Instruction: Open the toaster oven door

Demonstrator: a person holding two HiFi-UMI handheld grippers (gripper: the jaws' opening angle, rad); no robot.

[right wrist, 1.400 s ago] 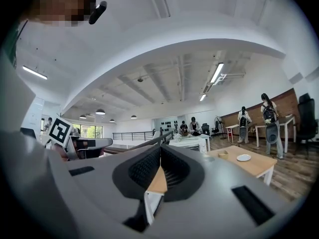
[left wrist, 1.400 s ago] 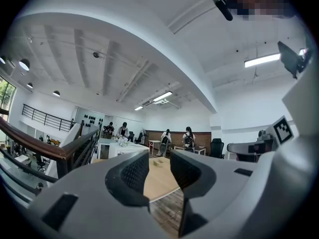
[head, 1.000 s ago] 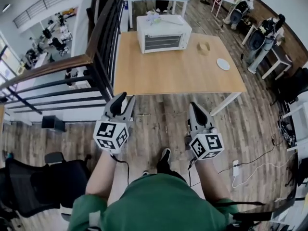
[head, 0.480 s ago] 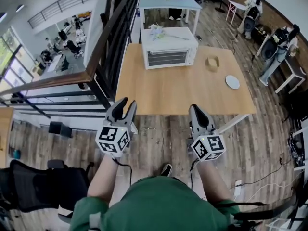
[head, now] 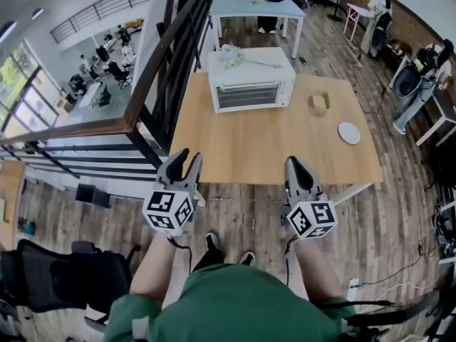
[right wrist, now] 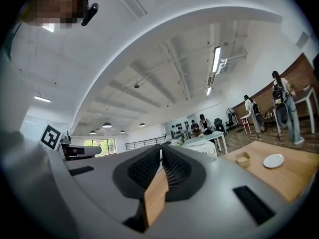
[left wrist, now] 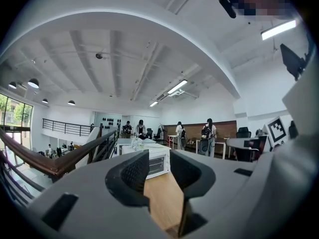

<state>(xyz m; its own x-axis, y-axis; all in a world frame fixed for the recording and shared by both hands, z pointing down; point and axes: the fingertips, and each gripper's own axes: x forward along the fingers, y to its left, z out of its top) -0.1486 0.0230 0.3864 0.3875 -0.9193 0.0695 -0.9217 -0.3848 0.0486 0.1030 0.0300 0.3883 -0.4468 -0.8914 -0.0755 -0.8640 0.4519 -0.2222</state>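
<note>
the toaster oven stands at the far edge of the worktop, left of centre, with its door shut and facing you. a small wooden box and a white plate lie to its right, apart from it. both grippers are at the near side of the worktop, well apart from the oven. the left gripper has its fingers spread, with nothing between them. the right gripper has its fingers closed together on nothing.

expect the door to be a stiff frame round a glass pane, probably hinged along the bottom and swinging down toward you. take hold at the top edge, where a handle is likely; it is too small to make out from here. do not press on the glass. the oven may slide on the smooth worktop when pulled, so consider steadying it with the other gripper. note the loose object resting on its top.
</note>
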